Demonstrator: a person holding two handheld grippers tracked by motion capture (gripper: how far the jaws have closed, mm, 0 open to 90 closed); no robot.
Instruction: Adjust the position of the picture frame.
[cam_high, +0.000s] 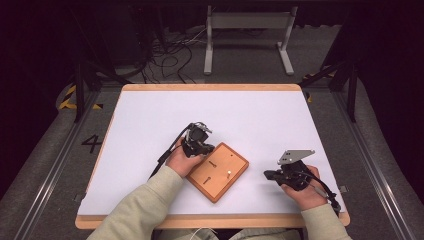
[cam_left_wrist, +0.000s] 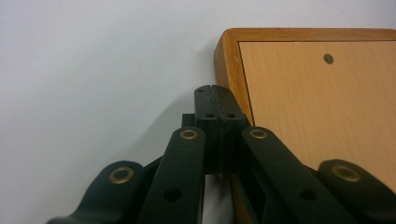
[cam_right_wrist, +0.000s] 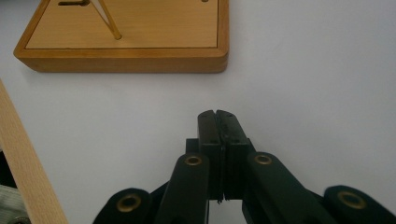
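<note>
A small wooden board lies turned like a diamond near the front middle of the white table, with small screws or pegs standing in it. My left gripper rests at the board's upper-left edge, jaws pressed together with nothing between them; in the left gripper view its tips sit beside the board's corner. My right gripper lies to the right of the board, apart from it, pointing toward it. Its jaws are closed and empty, with the board farther ahead and a thin peg upright on it.
The white tabletop has a wooden rim; its front edge shows in the right gripper view. Beyond the table are floor cables and a metal stand. Both forearms enter from the front edge.
</note>
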